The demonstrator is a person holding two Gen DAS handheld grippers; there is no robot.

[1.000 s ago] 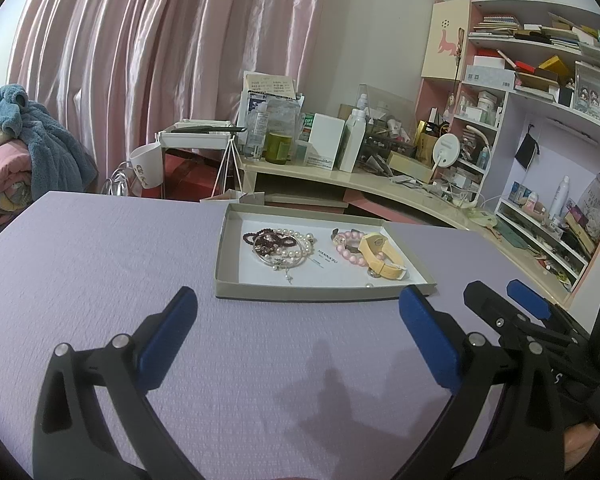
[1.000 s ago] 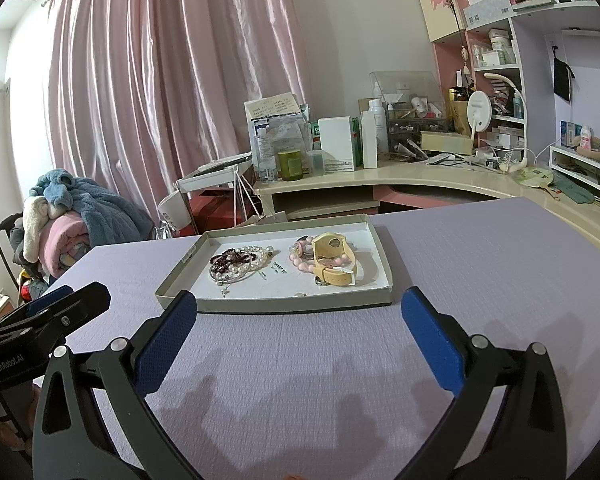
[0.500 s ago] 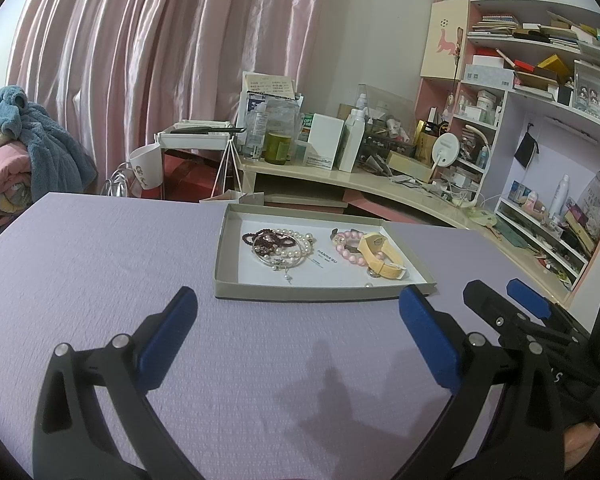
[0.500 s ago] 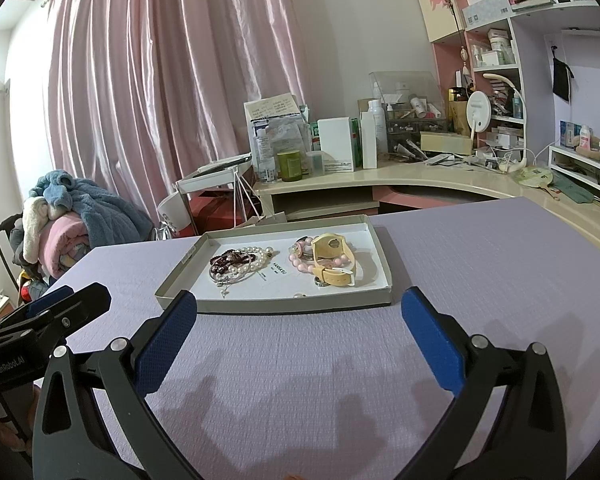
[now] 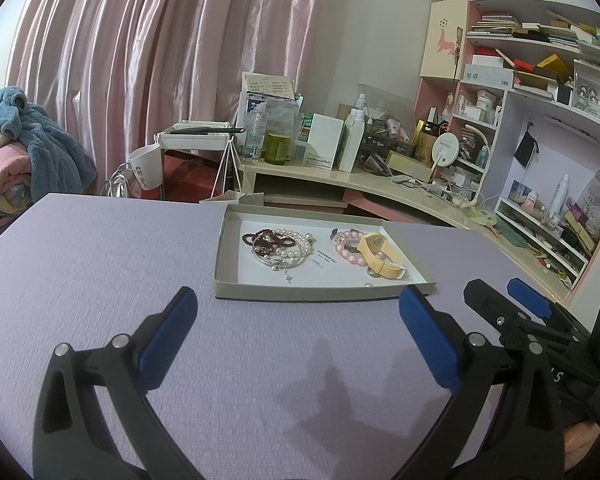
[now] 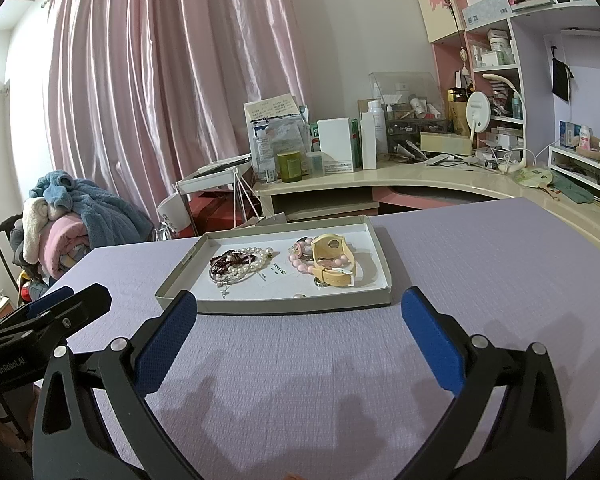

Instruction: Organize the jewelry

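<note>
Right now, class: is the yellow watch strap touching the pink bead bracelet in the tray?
Touching. In the right wrist view the yellow watch strap lies across the pink bead bracelet, its band overlapping the beads with no gap; the left wrist view agrees.

Over the last second almost nothing changed. The left tool (image 5: 298,316) drifted a shade, so the shallow grey cardboard tray (image 5: 324,291) of bracelets sat marginally higher in its view. In the right wrist view the black-framed, blue-padded left tool (image 6: 60,312) at the edge shifted very slightly.
</note>
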